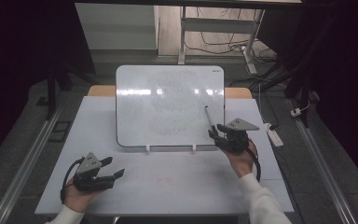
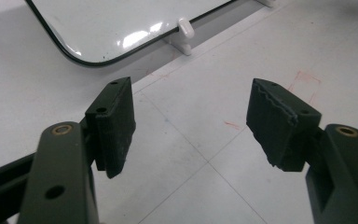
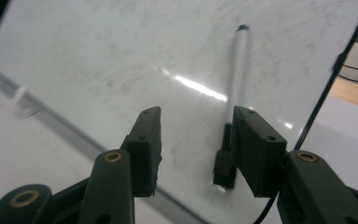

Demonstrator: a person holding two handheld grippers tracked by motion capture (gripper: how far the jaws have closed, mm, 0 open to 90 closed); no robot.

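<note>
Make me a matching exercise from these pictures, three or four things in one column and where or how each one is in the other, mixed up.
Things:
1. whiteboard
2. marker
3. left gripper
4. right gripper

States:
A. open above bare table, nothing between its jaws
B. lies against the board, dark end lowest
C. leans on two white feet
D. open, marker beside one jaw

Pairs: 1-C, 2-B, 3-A, 4-D

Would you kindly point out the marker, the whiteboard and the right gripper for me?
marker (image 3: 238,65): right gripper view, on its white barrel.
whiteboard (image 1: 168,100): high view, on its bare, smudged face.
right gripper (image 3: 196,135): right gripper view, midway between its parted fingertips, beside the marker's dark end.
</note>
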